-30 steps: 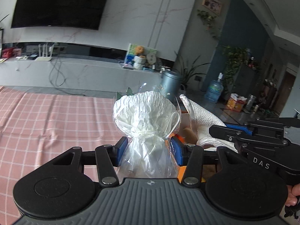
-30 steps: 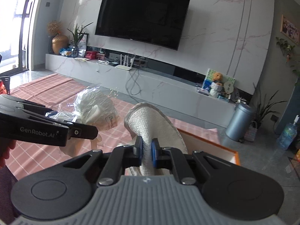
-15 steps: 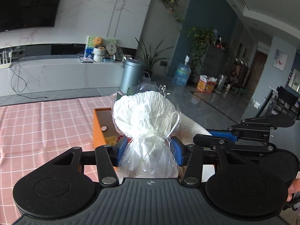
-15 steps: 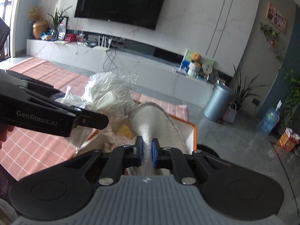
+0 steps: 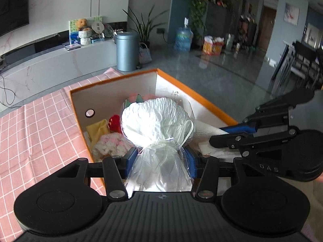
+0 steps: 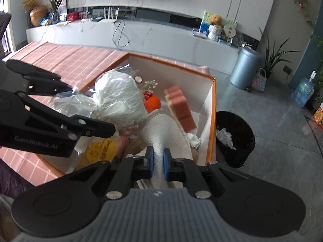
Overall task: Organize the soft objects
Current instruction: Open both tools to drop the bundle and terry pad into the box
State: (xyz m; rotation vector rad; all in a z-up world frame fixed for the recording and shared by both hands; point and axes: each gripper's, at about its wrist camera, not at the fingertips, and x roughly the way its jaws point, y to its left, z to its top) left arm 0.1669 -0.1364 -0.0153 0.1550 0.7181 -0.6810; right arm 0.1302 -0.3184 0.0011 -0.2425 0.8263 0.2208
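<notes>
My left gripper point(image 5: 160, 159) is shut on a white crinkled bundle in clear plastic wrap point(image 5: 156, 122) and holds it over the orange-rimmed white box point(image 5: 210, 102). My right gripper point(image 6: 158, 163) is shut on a white towelling slipper point(image 6: 165, 129), also held over the box point(image 6: 212, 100). In the right wrist view the bundle point(image 6: 119, 98) hangs left of the slipper, with the left gripper's body point(image 6: 50, 125) beside it. The box holds a yellow item point(image 5: 99, 131), a pink-white fluffy item point(image 5: 111, 143), a red item point(image 5: 115, 122), an orange ball point(image 6: 152, 103) and pink sponges point(image 6: 179, 106).
The box sits at the edge of a table with a pink checked cloth point(image 5: 36, 129). A black waste bin point(image 6: 235, 137) stands on the floor right of the box. A grey metal bin point(image 6: 245, 66) and a TV bench point(image 6: 131, 34) are further back.
Both grippers have swung right and tilted down with their loads. They were over the pink cloth and now hang over the open box, whose contents have come into view.
</notes>
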